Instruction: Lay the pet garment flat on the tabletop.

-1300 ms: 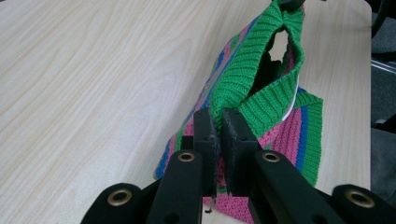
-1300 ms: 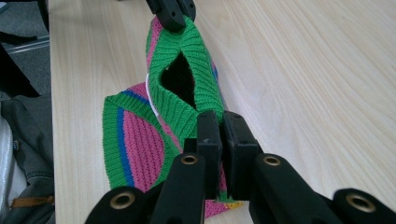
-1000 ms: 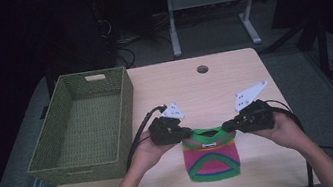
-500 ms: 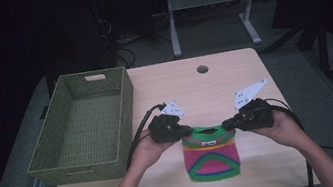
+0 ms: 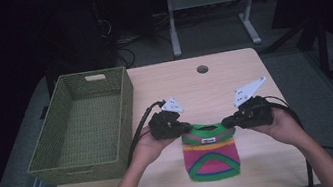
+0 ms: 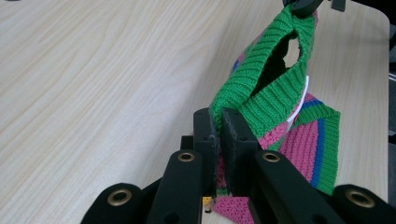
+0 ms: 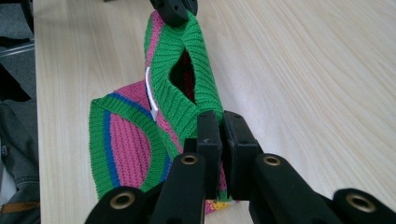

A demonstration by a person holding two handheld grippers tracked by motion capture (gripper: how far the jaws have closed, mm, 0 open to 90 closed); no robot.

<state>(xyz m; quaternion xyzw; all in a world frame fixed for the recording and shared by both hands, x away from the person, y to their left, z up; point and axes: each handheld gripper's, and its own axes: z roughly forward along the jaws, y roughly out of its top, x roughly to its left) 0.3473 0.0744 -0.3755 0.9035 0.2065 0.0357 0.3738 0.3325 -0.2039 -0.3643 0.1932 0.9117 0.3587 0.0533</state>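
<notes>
Table (image 5: 231,70), light wood grain, carries everything; a round hole (image 5: 202,69) sits near its far edge. Basket (image 5: 58,156), green woven, rectangular with a handle slot in its far wall, stands on the table's left side, well apart from the grippers.

Sweater (image 5: 211,156), small, knitted in pink with green and blue bands and a green ribbed collar, hangs near the front middle of the table. Its two top corners are lifted and stretched between the grippers, while its lower hem rests on the wood. A white label (image 5: 208,140) shows just below the collar.

Left gripper (image 5: 185,127), held in the person's left hand (image 5: 146,147), is clamped on the sweater's left top corner; in the left gripper view the jaws stand almost together with green rib and pink knit pinched between the pads (image 6: 205,135). Right gripper (image 5: 229,122), held in the right hand (image 5: 284,128), is clamped on the opposite top corner; in the right gripper view green rib is squeezed between its pads (image 7: 209,137).

Collar opening gapes between the two grips in both gripper views. Grey plates top both grippers, and cables (image 5: 135,134) trail back toward the person.
</notes>
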